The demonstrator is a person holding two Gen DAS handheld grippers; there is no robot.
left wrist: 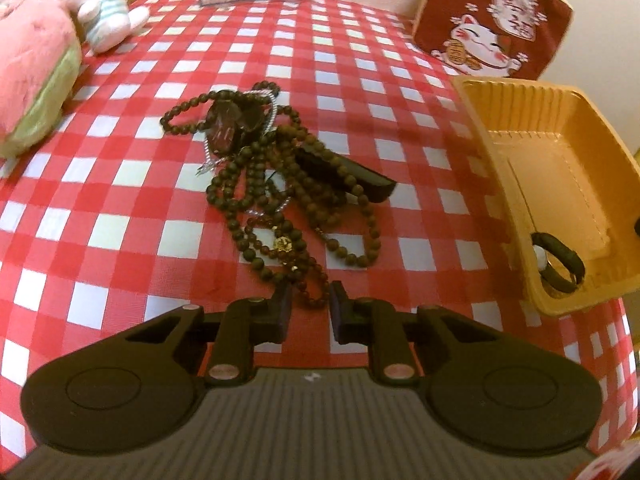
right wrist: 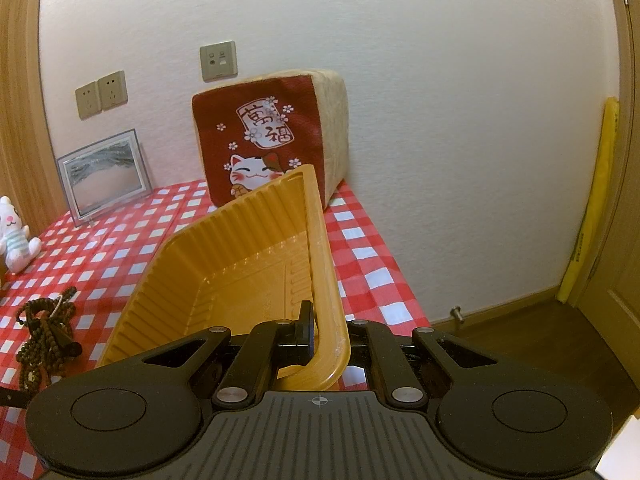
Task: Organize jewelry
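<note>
Nearest in the left wrist view, the left gripper (left wrist: 310, 300) is held low over a red-and-white checked tablecloth (left wrist: 120, 216). Its jaws are set narrowly apart, and the nearest loop of a strand of dark beads lies between the tips; whether the pads press on it cannot be told. Just beyond, a tangled heap of bead necklaces (left wrist: 276, 184) lies on the cloth, with a silvery chain, a dark oval piece and a black bar-shaped object mixed in.

To the right of the heap, a yellow plastic tray (left wrist: 504, 152) is seen tilted above the table edge, with a dark ring-like band (left wrist: 560, 264) lying in its near corner. In the right wrist view, the right gripper (right wrist: 328, 340) is pinched shut on the tray's (right wrist: 224, 248) rim, one finger inside the wall and one outside.

Farther back on the cloth, a pink and green plush (left wrist: 32, 80) and a small white plush cat (left wrist: 104, 8) are placed at the left, and a clear picture frame (right wrist: 104, 176) is propped against the wall. A red cushion printed with a lucky cat (right wrist: 268, 140) stands at the far right corner of the table.

Behind the table, a pale wall carries socket plates (right wrist: 100, 94). To the right, a wooden floor (right wrist: 520, 332), a door stop and a yellow strip beside a door frame are visible.
</note>
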